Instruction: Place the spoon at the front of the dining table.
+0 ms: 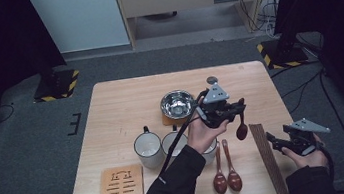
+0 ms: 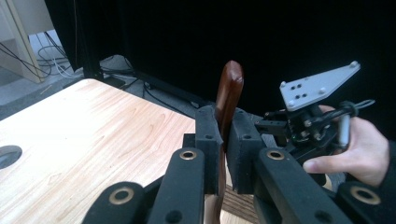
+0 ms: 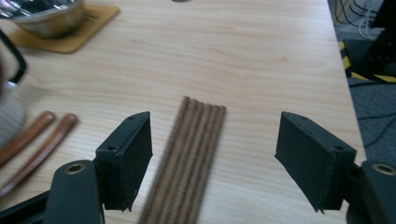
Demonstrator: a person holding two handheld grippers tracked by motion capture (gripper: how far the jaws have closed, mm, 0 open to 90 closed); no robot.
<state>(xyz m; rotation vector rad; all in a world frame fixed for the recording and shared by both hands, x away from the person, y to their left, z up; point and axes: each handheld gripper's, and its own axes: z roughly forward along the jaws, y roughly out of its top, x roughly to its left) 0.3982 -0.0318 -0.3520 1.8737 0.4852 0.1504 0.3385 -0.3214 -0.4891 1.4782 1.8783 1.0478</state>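
Observation:
My left gripper [image 1: 236,107] hangs above the table's middle right, shut on the handle of a brown wooden spoon [image 1: 241,129] whose bowl hangs down. In the left gripper view the spoon handle [image 2: 229,93] sticks up between the closed jaws of that gripper [image 2: 225,126]. My right gripper [image 1: 273,140] is low at the right front and stands open over a row of dark wooden chopsticks [image 1: 264,155]. From the right gripper view, the chopsticks [image 3: 196,149] lie between the spread jaws of the right gripper [image 3: 217,144], which hold nothing.
Two more brown spoons [image 1: 225,174] lie at the front. Two white cups [image 1: 147,149] stand left of my left hand. A steel bowl [image 1: 177,104] rests on a coaster, and a wooden trivet [image 1: 120,188] lies front left. The table's right edge [image 3: 343,79] is near.

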